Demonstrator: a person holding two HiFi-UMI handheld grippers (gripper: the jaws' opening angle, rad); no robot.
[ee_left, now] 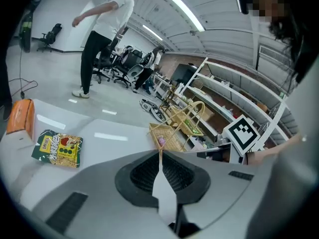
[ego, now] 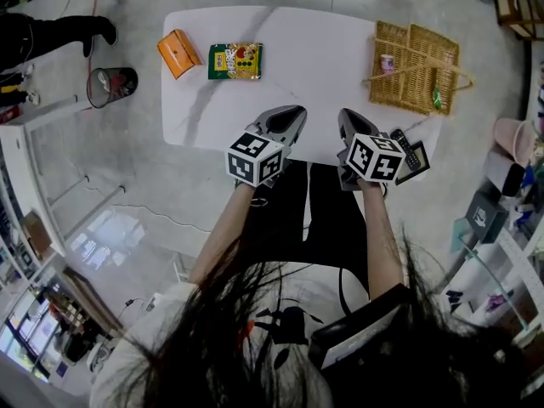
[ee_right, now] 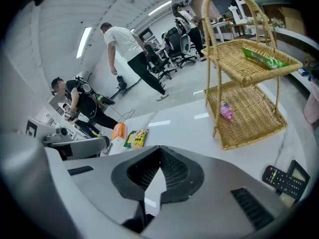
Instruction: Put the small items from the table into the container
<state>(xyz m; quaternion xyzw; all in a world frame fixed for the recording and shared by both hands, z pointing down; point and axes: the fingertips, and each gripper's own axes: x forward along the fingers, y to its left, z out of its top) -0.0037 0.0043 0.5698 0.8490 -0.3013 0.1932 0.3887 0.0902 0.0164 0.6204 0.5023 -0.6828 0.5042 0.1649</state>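
Note:
On the white table (ego: 323, 66) an orange box (ego: 178, 53) and a green-and-yellow snack packet (ego: 235, 61) lie at the far left. At the far right stands a two-tier wicker basket (ego: 418, 85), with a small pink item (ego: 387, 63) on the lower tier and a green packet (ee_right: 263, 59) on the upper. A black remote (ego: 406, 149) lies near the table's front right corner. My left gripper (ego: 297, 110) and right gripper (ego: 344, 114) hover side by side over the near edge. Both are shut with nothing between the jaws.
A wire waste bin (ego: 111, 85) stands on the floor left of the table. Shelving and clutter (ego: 510, 219) line the right side. A person in a white shirt (ee_left: 102, 39) stands well beyond the table among office chairs.

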